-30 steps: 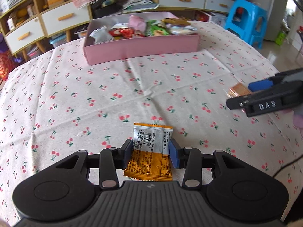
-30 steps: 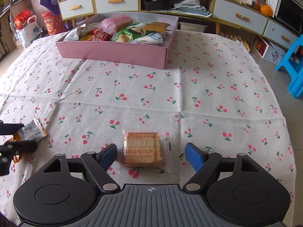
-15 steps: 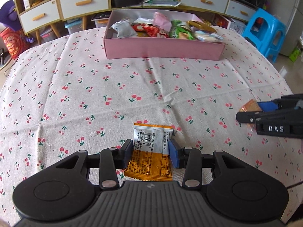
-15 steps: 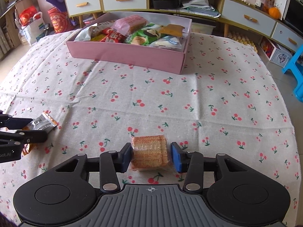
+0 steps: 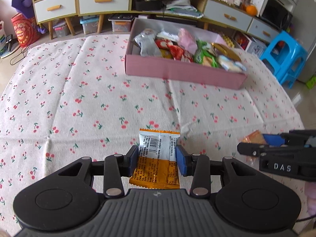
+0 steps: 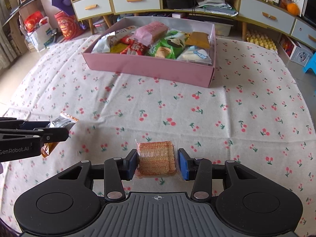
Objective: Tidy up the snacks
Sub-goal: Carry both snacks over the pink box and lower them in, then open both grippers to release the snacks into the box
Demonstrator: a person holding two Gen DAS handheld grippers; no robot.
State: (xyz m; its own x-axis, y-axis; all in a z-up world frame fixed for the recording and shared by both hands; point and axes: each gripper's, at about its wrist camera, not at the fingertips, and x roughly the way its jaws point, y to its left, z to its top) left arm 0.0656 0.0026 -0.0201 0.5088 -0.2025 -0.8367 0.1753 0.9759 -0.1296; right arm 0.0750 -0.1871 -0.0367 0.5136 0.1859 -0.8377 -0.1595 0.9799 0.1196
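Above the cherry-print tablecloth, well short of the pink box of snacks: left gripper clamped on an orange-and-silver packet between its pads, right gripper, jaws just closed, pinching a clear-wrapped wafer block, seemingly lifted off the cloth.

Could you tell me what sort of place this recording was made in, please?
Most likely a home living room: a cherry-print tablecloth, a low sideboard with drawers, a blue plastic stool and oranges.
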